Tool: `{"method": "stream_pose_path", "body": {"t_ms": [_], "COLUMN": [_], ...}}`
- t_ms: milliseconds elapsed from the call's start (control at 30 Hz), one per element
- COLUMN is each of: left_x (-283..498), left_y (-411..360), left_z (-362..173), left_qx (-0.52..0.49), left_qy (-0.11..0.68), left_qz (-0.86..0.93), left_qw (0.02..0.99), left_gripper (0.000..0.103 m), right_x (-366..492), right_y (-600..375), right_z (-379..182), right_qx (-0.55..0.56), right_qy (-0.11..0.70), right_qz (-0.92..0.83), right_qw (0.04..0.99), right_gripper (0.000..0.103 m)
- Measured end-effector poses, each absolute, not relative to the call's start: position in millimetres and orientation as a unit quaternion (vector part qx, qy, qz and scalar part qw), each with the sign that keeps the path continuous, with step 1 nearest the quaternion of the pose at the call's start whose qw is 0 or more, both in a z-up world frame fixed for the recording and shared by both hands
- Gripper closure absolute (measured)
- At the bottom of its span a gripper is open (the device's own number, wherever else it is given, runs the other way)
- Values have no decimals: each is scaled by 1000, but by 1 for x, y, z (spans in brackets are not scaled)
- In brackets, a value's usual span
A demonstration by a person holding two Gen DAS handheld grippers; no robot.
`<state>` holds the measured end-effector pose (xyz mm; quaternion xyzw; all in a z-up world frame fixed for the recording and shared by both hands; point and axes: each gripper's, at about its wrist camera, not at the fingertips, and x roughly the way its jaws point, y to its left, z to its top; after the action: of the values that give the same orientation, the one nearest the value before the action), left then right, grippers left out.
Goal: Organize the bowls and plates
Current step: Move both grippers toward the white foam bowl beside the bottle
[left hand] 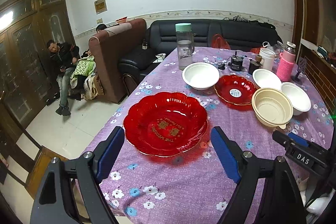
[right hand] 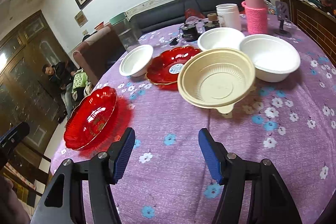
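Left gripper [left hand: 168, 135]: jaws spread, nothing between them; near red plate [left hand: 166, 123] lies just ahead at 12 o'clock.
Right gripper [right hand: 166, 140]: jaws spread and empty; beige bowl [right hand: 217, 81] ahead at 1 o'clock.
Far red plate [left hand: 235, 88]: beyond, flanked by three white bowls, one at [left hand: 200, 75].
Tablecloth [left hand: 174, 188]: loose fabric under everything.
Risk, plate: its glossy scalloped rim likely slips from a shallow pinch.
Risk, bowls: light ones may skid or tip if nudged.
Risk, clutter: the water bottle [left hand: 184, 46] could topple on a long reach.

Red plate [left hand: 166, 123]: gold lettering "THE WEDDING" and "Get Married", read upside down. Right gripper [left hand: 302, 157] tag: "DAS". Second plate's [left hand: 235, 89] sticker illegible.
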<state>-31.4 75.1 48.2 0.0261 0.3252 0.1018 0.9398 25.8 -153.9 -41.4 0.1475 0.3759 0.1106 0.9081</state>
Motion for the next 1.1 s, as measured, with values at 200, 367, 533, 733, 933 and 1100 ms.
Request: {"method": "stream_pose_path", "body": {"t_ms": [200,367,533,733,933,1100], "left_x": [-26,-17,-7,-1,8,17], "left_y": [69,68,70,74,79,86], "left_z": [44,41,35,29,27,29], "left_qx": [35,37,34,29,30,28], "left_qy": [332,342,355,365,369,370], "left_qz": [99,97,94,94,98,101], "left_qw": [937,934,929,926,924,923], "left_gripper": [19,19,19,19,19,19], "right_x": [30,35,43,50,60,71], "right_y": [-158,-155,-154,-151,-145,-135], "right_z": [-43,-43,-42,-41,-35,-23], "right_qx": [154,155,158,156,153,137], "right_qy": [377,379,382,384,387,379], "right_qz": [113,116,117,119,124,130], "right_qw": [906,905,903,902,901,906], "right_gripper": [35,35,35,35,35,35]}}
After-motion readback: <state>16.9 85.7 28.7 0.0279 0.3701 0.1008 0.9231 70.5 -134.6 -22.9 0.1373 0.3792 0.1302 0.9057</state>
